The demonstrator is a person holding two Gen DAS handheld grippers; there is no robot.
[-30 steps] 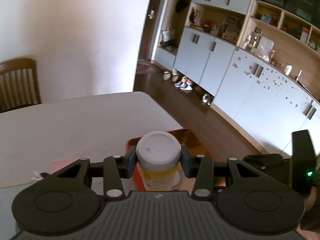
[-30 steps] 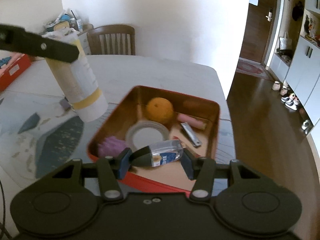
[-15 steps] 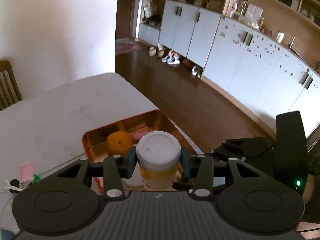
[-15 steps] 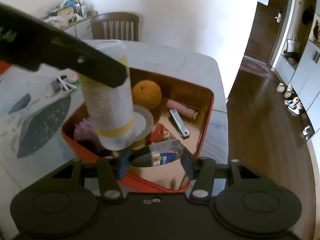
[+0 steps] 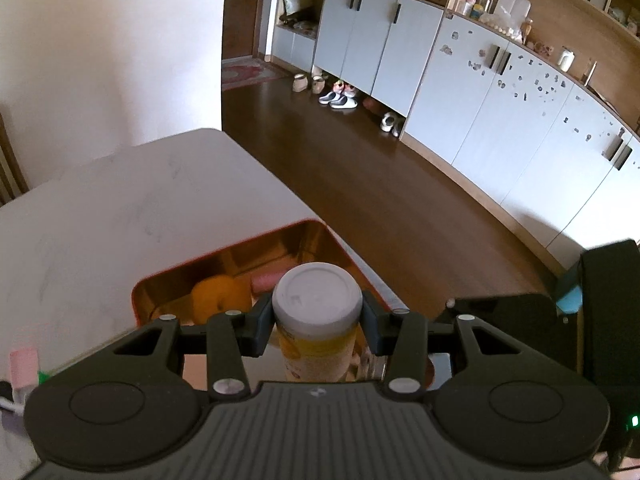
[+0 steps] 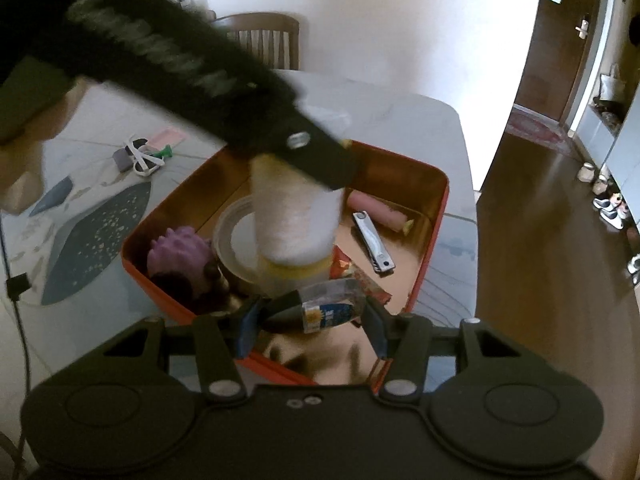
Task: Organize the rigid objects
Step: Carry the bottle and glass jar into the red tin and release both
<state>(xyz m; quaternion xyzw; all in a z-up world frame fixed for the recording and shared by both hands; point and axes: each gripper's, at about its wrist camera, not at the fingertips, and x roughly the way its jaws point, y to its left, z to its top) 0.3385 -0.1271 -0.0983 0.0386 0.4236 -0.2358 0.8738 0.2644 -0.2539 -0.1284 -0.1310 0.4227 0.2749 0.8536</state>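
In the left wrist view, the left gripper [image 5: 317,322] pinched a white-capped cylindrical bottle with a yellow label [image 5: 317,300] at lower centre, over the red rectangular tin tray with a gold interior [image 5: 256,245]. The bottle hid most of the tray's contents; only part of an orange ball [image 5: 212,300] showed.

In the right wrist view, the right gripper [image 6: 310,322] clamped a small clear bottle with a dark cap [image 6: 320,311] sideways, at the tray's near edge. The blurred left gripper crossed the upper left, covering the white bottle's top. A silver nail clipper [image 6: 373,246] lay inside.
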